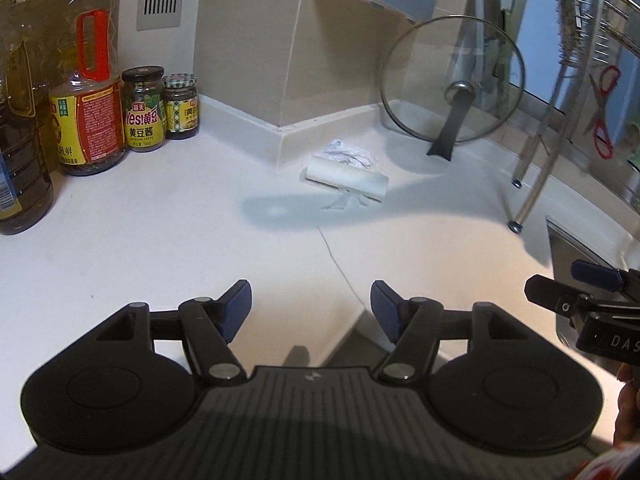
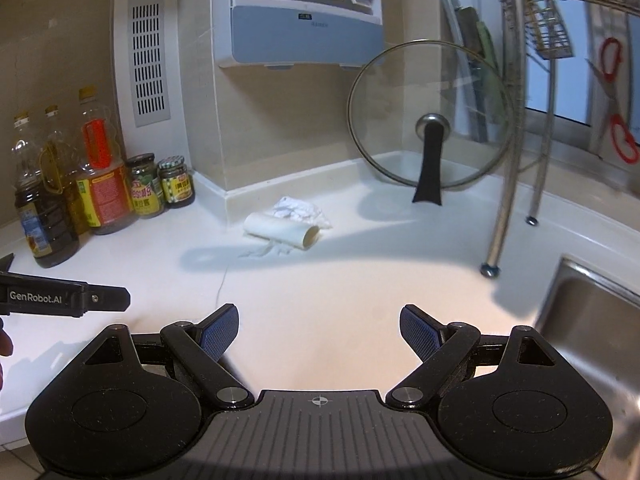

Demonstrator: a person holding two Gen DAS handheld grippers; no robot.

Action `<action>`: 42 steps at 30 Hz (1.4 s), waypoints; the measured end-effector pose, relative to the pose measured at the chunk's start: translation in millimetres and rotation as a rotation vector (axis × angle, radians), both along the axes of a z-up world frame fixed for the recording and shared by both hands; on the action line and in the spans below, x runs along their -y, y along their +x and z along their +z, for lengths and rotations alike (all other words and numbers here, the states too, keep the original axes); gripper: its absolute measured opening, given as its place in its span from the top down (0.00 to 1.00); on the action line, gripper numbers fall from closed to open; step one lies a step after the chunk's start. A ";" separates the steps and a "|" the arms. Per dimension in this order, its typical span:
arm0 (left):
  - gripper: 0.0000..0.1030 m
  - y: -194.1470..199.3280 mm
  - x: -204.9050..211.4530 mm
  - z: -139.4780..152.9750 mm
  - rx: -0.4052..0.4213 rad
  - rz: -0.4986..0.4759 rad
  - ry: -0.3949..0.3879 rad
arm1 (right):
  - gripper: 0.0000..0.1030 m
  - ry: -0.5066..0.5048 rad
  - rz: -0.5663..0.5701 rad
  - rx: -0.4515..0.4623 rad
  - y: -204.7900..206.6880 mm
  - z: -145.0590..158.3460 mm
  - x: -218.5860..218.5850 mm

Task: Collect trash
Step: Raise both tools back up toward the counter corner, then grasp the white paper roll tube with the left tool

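Left wrist, cardboard tube [image 1: 346,179] on countertop [image 1: 160,232]

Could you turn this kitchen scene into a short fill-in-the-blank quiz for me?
1. The crumpled tissue lies right behind the empty cardboard ____.
2. The glass lid leans on the wall, standing on its black ____.
3. The scissors on the dish rack have ____ handles.
4. Both the left claw and the right claw hold ____.

Answers: roll; handle; red; nothing
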State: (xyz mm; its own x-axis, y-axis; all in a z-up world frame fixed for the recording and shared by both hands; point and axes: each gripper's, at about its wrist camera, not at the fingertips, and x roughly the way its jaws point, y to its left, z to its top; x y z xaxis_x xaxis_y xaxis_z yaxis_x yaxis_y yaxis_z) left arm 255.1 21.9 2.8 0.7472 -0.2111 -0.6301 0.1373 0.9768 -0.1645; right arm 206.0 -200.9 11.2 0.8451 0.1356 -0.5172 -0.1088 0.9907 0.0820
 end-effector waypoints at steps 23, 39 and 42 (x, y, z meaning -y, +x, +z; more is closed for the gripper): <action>0.35 165.2 82.8 -30.5 -0.117 0.223 -0.100 | 0.15 0.070 0.118 -0.089 165.8 -39.8 79.7; 0.35 246.0 108.9 -62.4 -0.189 0.422 -0.187 | 0.15 0.071 0.110 -0.113 194.7 -55.2 102.8; 0.35 252.9 114.3 -63.6 -0.180 0.448 -0.158 | 0.15 0.070 0.107 -0.120 197.8 -57.2 103.6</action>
State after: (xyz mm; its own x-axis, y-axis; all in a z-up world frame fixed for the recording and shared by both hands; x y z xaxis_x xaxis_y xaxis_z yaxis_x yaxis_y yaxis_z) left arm 508.0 -92.4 -60.8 0.6690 0.0022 -0.7432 -0.3337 0.8944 -0.2978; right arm 403.7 -304.5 -45.9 0.7565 0.2607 -0.5998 -0.1987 0.9654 0.1689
